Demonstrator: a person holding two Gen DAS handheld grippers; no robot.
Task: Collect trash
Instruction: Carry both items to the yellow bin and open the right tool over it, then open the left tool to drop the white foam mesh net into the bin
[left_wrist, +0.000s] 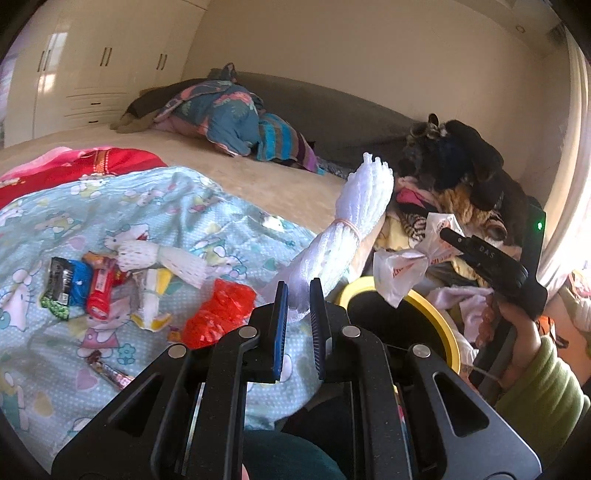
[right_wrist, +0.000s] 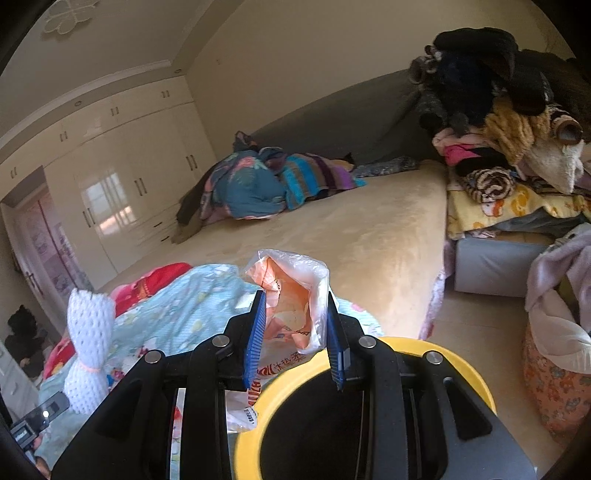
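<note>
Left gripper (left_wrist: 298, 295): nearest in the left wrist view; blue pads closed on the lower end of a white foam net (left_wrist: 347, 225), which rises up and right from the tips, cinched mid-length by a pink rubber band.
Right gripper (right_wrist: 296, 332): nearest in the right wrist view; blue pads clamped on a crumpled plastic bag (right_wrist: 291, 306), orange-printed, its loose tail hanging below the left pad.
Yellow-rimmed bin (right_wrist: 369, 347): just beyond and beneath the right gripper's tips, dark mouth open; in the left wrist view, just right of the left gripper, with the bag held above its far rim.
Hand and green sleeve (left_wrist: 532, 365): near right in the left wrist view, holding the right gripper.
Trash still on the bed: left of the left gripper on the cartoon-print blanket (left_wrist: 207, 206) — red plastic bag (left_wrist: 218, 314), small foam net (left_wrist: 162, 258), yellow-and-white wrapper (left_wrist: 153, 295), red wrapper (left_wrist: 105, 291), blue-and-black packet (left_wrist: 66, 288), foil bar wrapper (left_wrist: 109, 369) nearest.
Red cloth (left_wrist: 74, 166): beyond the blanket, left.
Bundled bedding (left_wrist: 229, 114): far, on the beige bed.
Clothes pile (right_wrist: 509, 122): far right, beside the bed.
Wardrobe (right_wrist: 110, 177): farthest left.
Risk, bag: light and springy; likely to drift or catch on the yellow rim if released before centred over the mouth.
Risk, foam net: long and held only at one end; free end liable to overhang the rim and tip out, or snag the blanket.
Risk, crowding: both tools near one opening; possible collision.
</note>
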